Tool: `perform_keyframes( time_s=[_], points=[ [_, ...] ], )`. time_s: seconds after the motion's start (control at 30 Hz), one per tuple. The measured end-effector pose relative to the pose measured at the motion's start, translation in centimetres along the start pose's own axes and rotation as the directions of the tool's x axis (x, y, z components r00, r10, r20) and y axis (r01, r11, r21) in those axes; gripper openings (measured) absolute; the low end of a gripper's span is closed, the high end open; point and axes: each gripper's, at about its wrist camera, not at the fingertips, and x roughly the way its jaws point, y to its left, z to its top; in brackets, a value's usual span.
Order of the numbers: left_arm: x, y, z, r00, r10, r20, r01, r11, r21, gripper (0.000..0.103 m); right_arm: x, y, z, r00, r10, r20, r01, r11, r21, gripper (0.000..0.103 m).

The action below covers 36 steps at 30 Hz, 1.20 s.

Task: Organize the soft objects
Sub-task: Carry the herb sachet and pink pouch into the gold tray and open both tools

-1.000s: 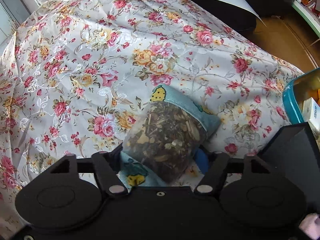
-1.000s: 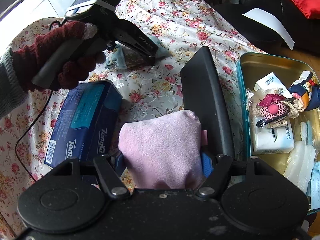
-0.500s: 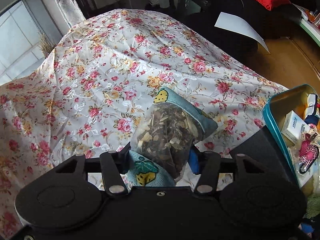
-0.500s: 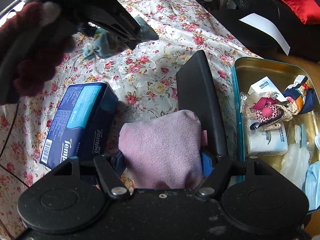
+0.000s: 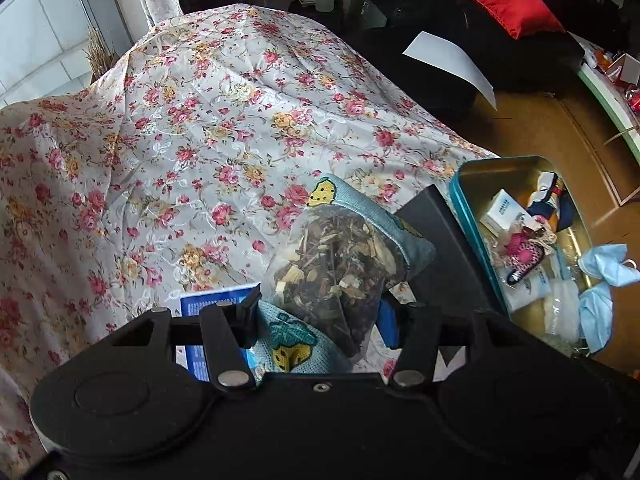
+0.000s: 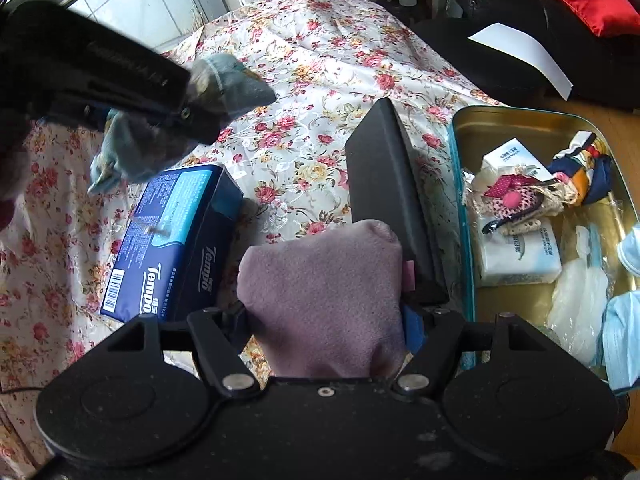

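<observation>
Gripping soft items above the floral cloth

A herb-filled sachet [image 5: 336,264] is clamped between the closed jaws of the left gripper [image 5: 320,320], held above the floral tablecloth [image 5: 200,140]. A pink cloth bundle [image 6: 324,292] is pinched by the right gripper [image 6: 326,320]. A black lid [image 6: 392,200] is seen between the bundle and the teal tin [image 6: 520,124]; a Tempo tissue box [image 6: 176,240] lies to the left.

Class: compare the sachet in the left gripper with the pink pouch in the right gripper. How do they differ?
The sachet has a clear side showing dried herbs; the pink pouch is opaque. The sachet's cloth is light blue with yellow motifs; the pouch is plain pink. Both are soft, each clamped in a gripper: left, right.
</observation>
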Motion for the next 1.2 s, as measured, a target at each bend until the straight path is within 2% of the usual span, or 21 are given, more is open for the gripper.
perform_keyframes(
  time_s=[0.2, 0.37, 0.6, 0.7, 0.87, 1.07, 1.2],
  points=[
    [-1.6, -1.6, -1.9, 0.999, -0.049, 0.002, 0.049, 0.999, 0.001, 0.052, -1.9, -1.0, -2.3, 1.000, 0.020, 0.009, -0.021, 0.995, 0.096, 0.070],
    [-2.4, -4.0, -2.6, 0.996, -0.088, 0.017, 0.088, 0.996, 0.027, 0.052, -4.7, -2.4, -4.5, 0.998, -0.001, 0.063, -0.012, 0.979, 0.204, 0.070],
    [-3.3, -8.5, -1.8, 0.983, -0.175, 0.045, 0.171, 0.982, 0.077, 0.052, -9.3, -6.0, -6.0, 0.983, -0.102, 0.154, 0.036, 0.924, 0.382, 0.070],
    [-3.6, -10.4, -0.9, 0.976, -0.209, 0.061, 0.203, 0.974, 0.096, 0.052, -11.2, -7.7, -6.3, 0.965, -0.182, 0.190, 0.083, 0.895, 0.437, 0.070],
    [-3.3, -13.1, 1.1, 0.969, -0.232, 0.087, 0.222, 0.968, 0.115, 0.052, -13.5, -10.2, -5.9, 0.917, -0.329, 0.224, 0.180, 0.845, 0.504, 0.070],
    [-1.5, -15.2, 4.1, 0.973, -0.212, 0.092, 0.203, 0.974, 0.098, 0.053, -12.8, -12.8, -3.4, 0.894, -0.396, 0.211, 0.226, 0.803, 0.552, 0.070],
    [0.1, -16.2, 5.5, 0.977, -0.196, 0.080, 0.188, 0.977, 0.097, 0.053, -10.9, -13.5, -1.9, 0.884, -0.425, 0.194, 0.266, 0.799, 0.539, 0.070]
  ],
)
